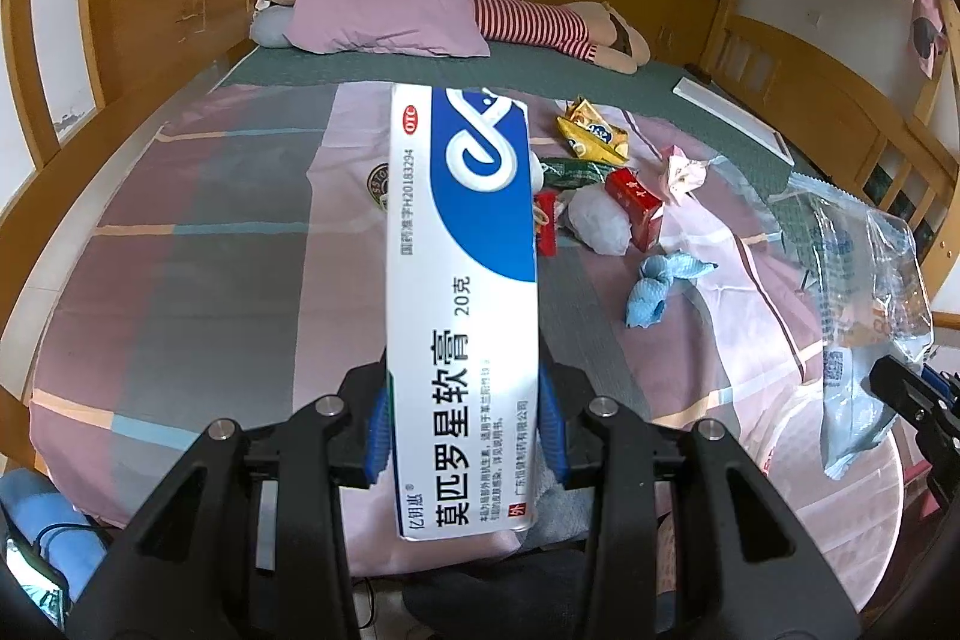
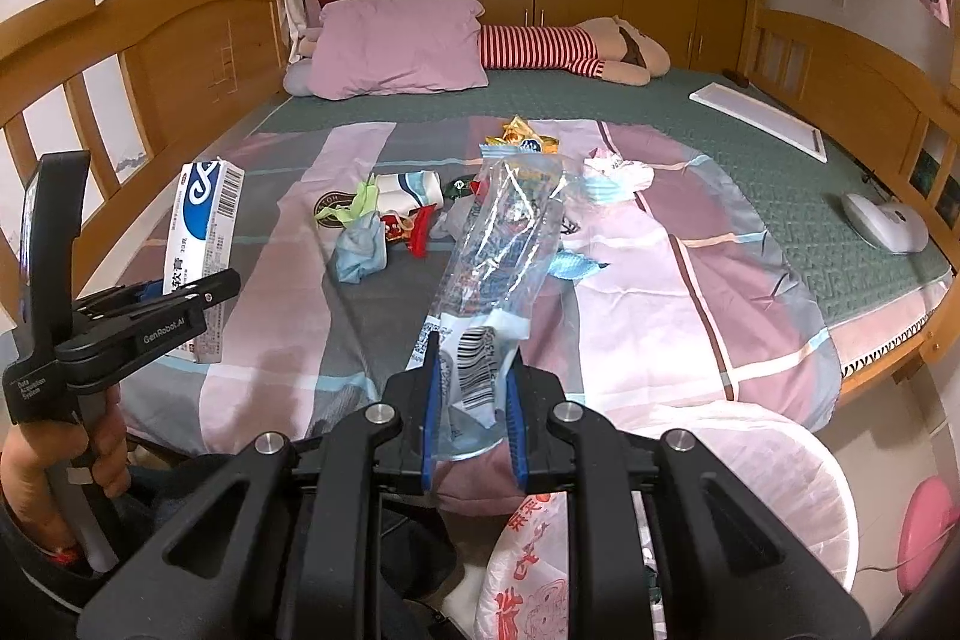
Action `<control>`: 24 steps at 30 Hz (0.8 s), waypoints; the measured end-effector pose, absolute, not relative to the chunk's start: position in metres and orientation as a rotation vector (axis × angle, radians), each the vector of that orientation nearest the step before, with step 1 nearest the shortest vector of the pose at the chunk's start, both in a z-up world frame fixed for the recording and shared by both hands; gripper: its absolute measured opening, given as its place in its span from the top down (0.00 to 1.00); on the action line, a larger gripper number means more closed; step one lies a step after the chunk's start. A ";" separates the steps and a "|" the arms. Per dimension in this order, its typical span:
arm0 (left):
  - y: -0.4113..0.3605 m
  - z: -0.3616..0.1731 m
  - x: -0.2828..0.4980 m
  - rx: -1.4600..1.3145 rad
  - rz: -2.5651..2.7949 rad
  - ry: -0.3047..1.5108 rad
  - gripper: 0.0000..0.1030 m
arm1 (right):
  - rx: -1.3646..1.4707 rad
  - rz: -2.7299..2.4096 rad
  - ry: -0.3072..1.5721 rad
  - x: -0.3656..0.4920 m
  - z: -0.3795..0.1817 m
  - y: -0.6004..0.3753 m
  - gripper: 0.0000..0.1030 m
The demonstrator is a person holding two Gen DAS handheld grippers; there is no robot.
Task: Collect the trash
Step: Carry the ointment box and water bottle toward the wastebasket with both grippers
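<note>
The left tongs (image 1: pixel 462 436) are clamping one ointment box (image 1: pixel 462 280) by its lower end, so it is sticking up tall and could be levering loose. The right tongs (image 2: pixel 471 418) are pinching one clear plastic wrapper (image 2: pixel 504 244) by a slippery corner; it could be sliding out before reaching the bin bag (image 2: pixel 528 568) below. On the bed (image 2: pixel 600 100) a heap of trash (image 2: pixel 420 214) is waiting: two blue tissues, one yellow packet, others too tangled to count.
</note>
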State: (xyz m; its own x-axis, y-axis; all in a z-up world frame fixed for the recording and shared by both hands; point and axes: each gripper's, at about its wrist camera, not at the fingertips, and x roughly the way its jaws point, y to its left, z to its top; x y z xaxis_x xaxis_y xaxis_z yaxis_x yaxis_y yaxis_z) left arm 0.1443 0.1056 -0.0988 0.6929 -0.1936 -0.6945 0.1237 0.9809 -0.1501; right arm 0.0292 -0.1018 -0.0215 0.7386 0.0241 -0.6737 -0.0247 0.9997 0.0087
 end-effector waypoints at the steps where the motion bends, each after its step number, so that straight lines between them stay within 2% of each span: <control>1: 0.105 -0.099 0.144 -0.092 -0.179 0.786 0.62 | 0.001 0.028 0.742 0.030 -0.022 -0.102 0.81; 24: 0.093 -0.106 0.144 -0.063 -0.224 0.800 0.62 | -0.018 -0.019 0.760 0.019 -0.027 -0.124 0.81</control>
State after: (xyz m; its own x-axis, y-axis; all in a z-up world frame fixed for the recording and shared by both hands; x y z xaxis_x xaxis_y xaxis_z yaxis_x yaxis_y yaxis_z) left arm 0.1443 0.0931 -0.1058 0.6746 -0.2232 -0.7036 0.1756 0.9744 -0.1407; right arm 0.0187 -0.1242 -0.0269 0.7248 -0.0241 -0.6886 0.0109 0.9997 -0.0235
